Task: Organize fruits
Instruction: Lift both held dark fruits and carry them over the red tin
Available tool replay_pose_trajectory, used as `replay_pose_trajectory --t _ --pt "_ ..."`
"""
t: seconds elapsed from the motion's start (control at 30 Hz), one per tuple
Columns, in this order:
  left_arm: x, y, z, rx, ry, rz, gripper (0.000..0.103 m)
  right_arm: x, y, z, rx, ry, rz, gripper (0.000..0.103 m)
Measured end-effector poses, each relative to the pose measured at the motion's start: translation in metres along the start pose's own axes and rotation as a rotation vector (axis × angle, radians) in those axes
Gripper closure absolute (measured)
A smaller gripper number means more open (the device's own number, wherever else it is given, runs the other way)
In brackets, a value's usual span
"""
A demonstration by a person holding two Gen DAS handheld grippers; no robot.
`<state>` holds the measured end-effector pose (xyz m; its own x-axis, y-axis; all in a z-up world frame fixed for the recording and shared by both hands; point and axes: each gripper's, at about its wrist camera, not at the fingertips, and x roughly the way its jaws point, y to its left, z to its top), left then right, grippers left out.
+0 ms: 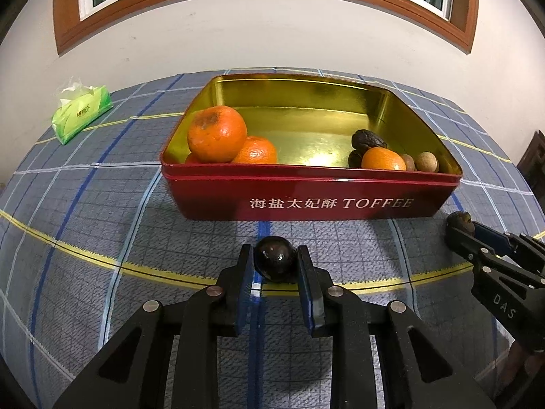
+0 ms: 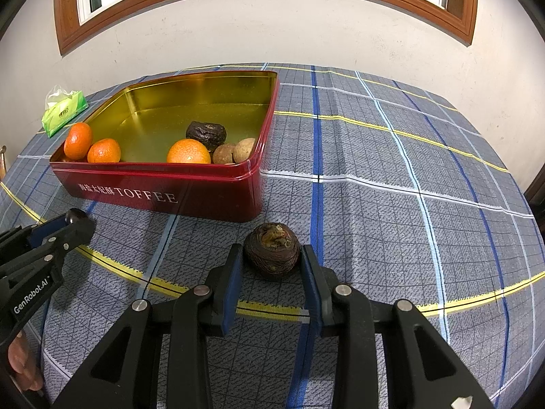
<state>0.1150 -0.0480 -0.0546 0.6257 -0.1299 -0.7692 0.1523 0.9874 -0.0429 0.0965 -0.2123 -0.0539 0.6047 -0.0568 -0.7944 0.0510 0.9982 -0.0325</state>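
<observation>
Foremost, left gripper (image 1: 275, 262): jaws clamped on a smooth dark round fruit (image 1: 274, 261), touching both pads, low over the worktop (image 1: 85, 238).
Right gripper (image 2: 271, 259): jaws closed against a wrinkled brown fruit (image 2: 272, 250) that rests on the plaid cloth, just near of the tin's right corner.
Red TOFFEE tin (image 1: 306, 201), gold inside, open, just beyond both grippers. Contents, left end: large orange (image 1: 217, 133) stacked against a smaller orange (image 1: 256, 150). Contents, right end: one small orange (image 2: 188, 151), a dark wrinkled fruit (image 2: 206, 135) behind it, two tan round fruits (image 2: 235, 151) beside it.
Green tissue pack (image 1: 81, 114), far left on the worktop, well apart from the tin.
</observation>
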Motion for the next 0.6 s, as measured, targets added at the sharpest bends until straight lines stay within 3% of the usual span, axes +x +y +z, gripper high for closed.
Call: replay_pose_trajectory --t 0.6 --pt "-0.007 0.009 -0.001 -0.028 -0.033 0.006 0.077 -0.021 -0.001 0.006 -0.011 -0.034 0.013 0.072"
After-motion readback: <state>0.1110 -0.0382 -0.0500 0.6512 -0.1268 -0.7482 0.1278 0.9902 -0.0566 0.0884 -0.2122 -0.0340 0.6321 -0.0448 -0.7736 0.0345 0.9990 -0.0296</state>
